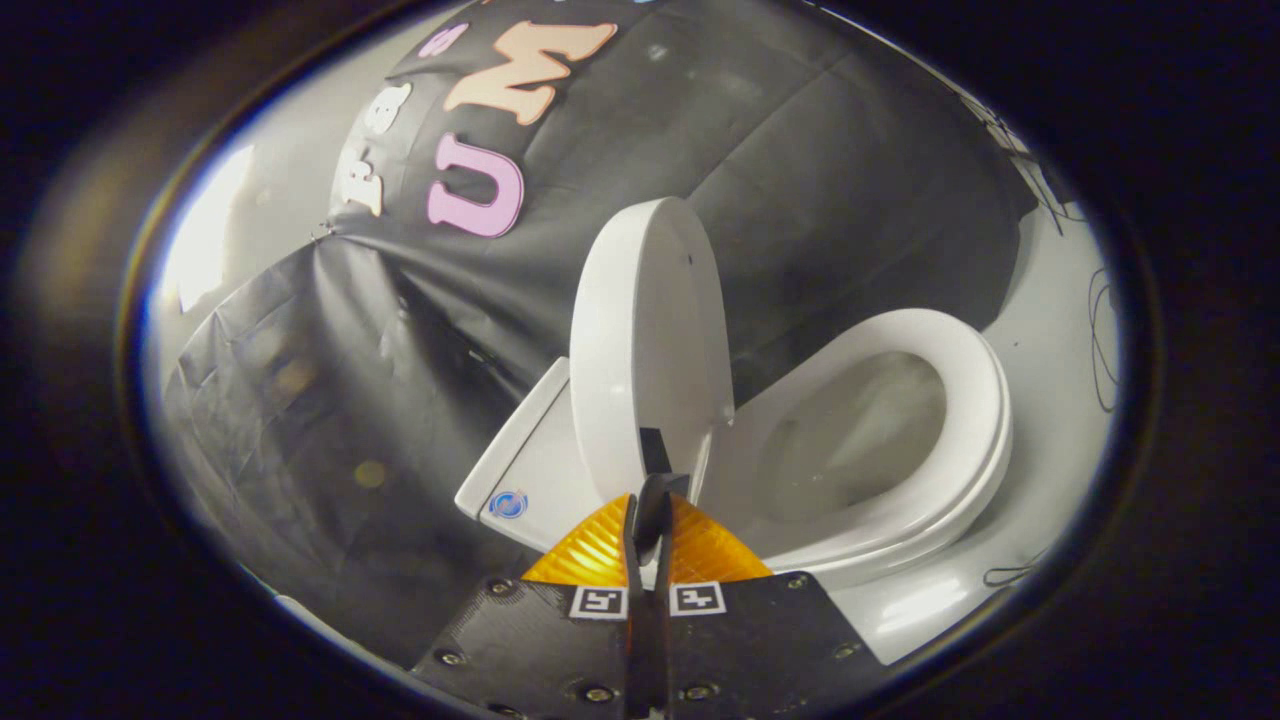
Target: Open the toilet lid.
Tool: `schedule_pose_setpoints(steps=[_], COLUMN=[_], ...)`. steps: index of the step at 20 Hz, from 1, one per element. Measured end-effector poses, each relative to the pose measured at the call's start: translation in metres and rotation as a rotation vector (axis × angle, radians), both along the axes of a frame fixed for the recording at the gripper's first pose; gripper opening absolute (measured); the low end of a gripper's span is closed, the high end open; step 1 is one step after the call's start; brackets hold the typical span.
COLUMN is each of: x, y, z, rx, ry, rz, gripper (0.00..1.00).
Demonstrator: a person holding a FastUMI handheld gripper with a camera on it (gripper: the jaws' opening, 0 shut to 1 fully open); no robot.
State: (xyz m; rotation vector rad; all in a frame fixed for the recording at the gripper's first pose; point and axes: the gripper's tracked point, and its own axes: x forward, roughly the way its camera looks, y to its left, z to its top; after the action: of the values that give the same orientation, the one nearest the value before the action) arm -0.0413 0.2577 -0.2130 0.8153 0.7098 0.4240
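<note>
**Lid raised, tongs at its edge**

The toilet's lid (645,350) stands upright, tilted slightly over the tank (535,470), with the seat (975,400) and bowl (850,440) exposed beside it. The tongs (652,500) are pressed together, tips touching the lid's lower edge.

White floor (1045,480) is carrying the toilet (975,400), which is standing directly on it close to the black cloth wall. The floor is showing bare and glossy beside the bowl, catching a bright reflection just ahead of the gripper. A thin black cable (1103,340) is lying loose on the floor beyond the bowl, well apart from a second cable (1008,575) lying near the bowl's foot. The gripper (655,500) is hanging above the floor at the toilet, fingers closing together on a dark tab (655,448).
</note>
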Motion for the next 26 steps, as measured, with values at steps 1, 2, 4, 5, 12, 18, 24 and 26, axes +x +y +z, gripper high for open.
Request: schedule_pose_setpoints(steps=[1,2,4,5,12,18,24,26], x=[-0.001,0.001,0.001,0.001,0.003,0.004,0.007,0.008], y=[0.002,0.003,0.006,0.007,0.014,0.022,0.028,0.032], z=[0.001,0.003,0.006,0.008,0.014,0.019,0.023,0.027], rx=[-0.003,-0.009,-0.024,-0.03,-0.055,-0.073,-0.06,-0.058], ry=[-0.006,-0.01,-0.017,-0.02,-0.04,-0.053,-0.059,-0.064], rz=[0.004,0.005,0.008,0.011,0.022,0.034,0.035,0.038], gripper=[0.01,0.01,0.01,0.01,0.01,0.01,0.02,0.02])
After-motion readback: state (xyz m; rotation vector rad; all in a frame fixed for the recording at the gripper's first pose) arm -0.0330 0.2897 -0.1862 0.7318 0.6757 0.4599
